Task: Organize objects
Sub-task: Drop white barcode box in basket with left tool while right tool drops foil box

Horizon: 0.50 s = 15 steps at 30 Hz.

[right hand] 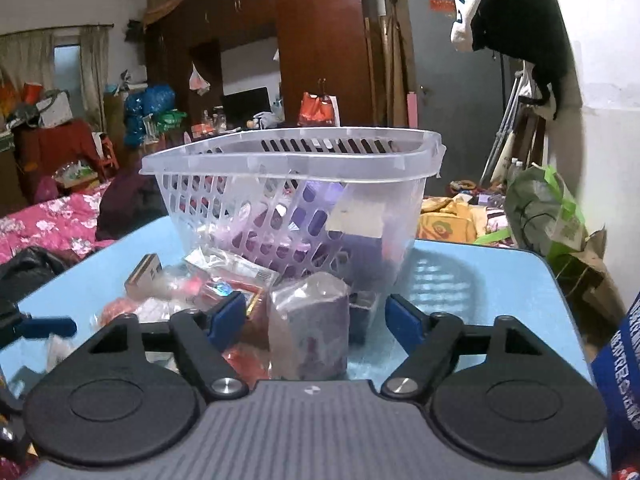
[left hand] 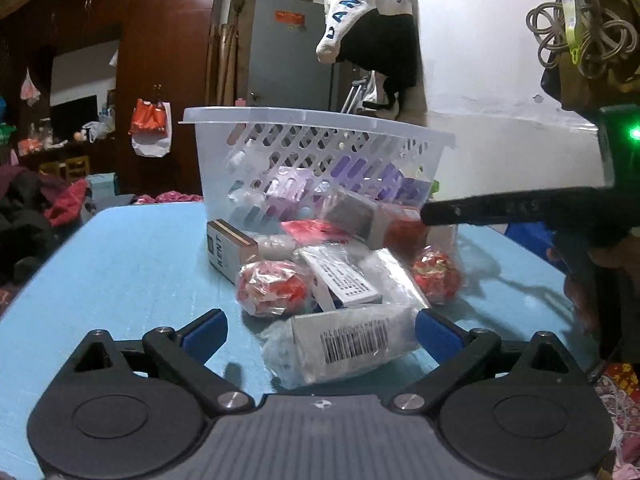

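Observation:
A clear plastic basket (left hand: 320,148) with purple items inside stands on a light blue table (left hand: 120,264); it also shows in the right wrist view (right hand: 296,184). A pile of wrapped boxes and red packets lies before it. My left gripper (left hand: 320,334) is open around a plastic-wrapped box with a barcode (left hand: 344,344), its pads beside the box, not closed on it. My right gripper (right hand: 316,314) is open around a wrapped purple box (right hand: 316,328). A box labelled KENT (left hand: 226,252) and red wrapped balls (left hand: 272,286) lie in the pile.
The right gripper's black arm (left hand: 520,210) reaches in from the right over the pile. The table's right edge (right hand: 560,292) is close, with a green bag (right hand: 544,212) beyond it. A bed with pink bedding (right hand: 52,224) lies to the left.

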Each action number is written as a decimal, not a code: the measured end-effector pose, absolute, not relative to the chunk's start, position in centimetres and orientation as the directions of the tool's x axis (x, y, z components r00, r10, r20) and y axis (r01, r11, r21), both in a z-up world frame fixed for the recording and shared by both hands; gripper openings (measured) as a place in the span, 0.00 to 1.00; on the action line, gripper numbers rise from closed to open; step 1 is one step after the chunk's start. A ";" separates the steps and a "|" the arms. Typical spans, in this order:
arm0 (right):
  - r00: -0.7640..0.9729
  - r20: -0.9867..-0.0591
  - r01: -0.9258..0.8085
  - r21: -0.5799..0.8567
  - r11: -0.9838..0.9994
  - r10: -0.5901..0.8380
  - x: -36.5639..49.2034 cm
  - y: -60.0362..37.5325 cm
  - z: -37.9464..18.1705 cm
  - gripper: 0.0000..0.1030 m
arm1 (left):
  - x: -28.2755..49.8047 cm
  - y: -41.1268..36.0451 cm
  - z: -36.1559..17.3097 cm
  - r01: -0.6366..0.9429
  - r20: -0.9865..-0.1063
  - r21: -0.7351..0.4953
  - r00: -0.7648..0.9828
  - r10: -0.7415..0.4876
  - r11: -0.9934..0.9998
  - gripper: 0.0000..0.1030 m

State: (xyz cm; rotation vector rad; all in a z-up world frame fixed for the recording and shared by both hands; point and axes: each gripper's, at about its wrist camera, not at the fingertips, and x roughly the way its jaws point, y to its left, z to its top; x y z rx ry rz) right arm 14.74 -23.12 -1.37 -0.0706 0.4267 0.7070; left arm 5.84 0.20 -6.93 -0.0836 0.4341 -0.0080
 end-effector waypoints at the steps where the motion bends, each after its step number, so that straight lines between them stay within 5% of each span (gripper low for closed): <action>1: 0.672 -0.405 -0.650 0.081 0.756 0.620 14.8 -23.2 -1.4 0.71 | 5.8 0.1 -7.0 -0.003 -0.417 -0.090 0.908 -0.035 0.996 0.98; 5: 0.629 -0.410 -0.683 0.115 0.721 0.661 14.8 -23.7 -1.3 0.57 | 5.8 -0.7 -7.2 0.026 -0.405 -0.082 0.912 -0.058 0.996 0.98; 15: 0.613 -0.445 -0.700 0.078 0.710 0.653 15.8 -23.3 -1.6 0.56 | 7.0 -1.6 -7.9 0.020 -0.432 -0.062 0.901 -0.045 0.998 0.94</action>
